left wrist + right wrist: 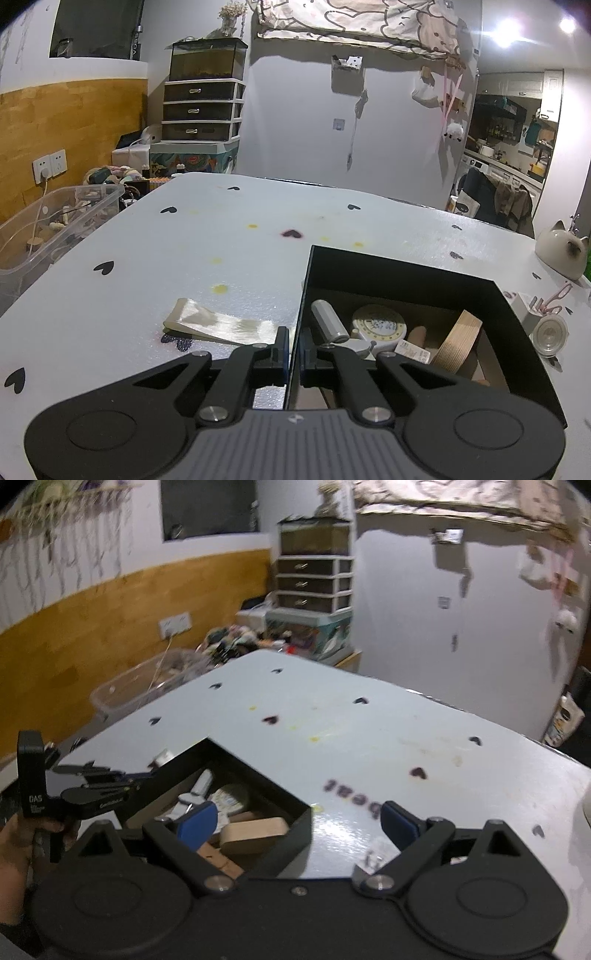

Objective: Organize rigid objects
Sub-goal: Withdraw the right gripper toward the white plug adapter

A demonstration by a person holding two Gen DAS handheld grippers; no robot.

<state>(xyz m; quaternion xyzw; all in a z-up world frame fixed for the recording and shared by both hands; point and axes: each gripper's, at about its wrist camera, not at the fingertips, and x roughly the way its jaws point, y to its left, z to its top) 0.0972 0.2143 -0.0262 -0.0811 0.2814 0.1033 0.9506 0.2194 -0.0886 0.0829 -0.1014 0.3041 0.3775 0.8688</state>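
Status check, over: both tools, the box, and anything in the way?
Left tool shut on box wall. Right tool open, empty, above box corner. Ribbon left of box, still out.

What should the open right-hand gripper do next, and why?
Probably swing toward the small clear round container on the table beside the black box. The right gripper is open and empty, while the left gripper is clamped on the box's wall, steadying it.
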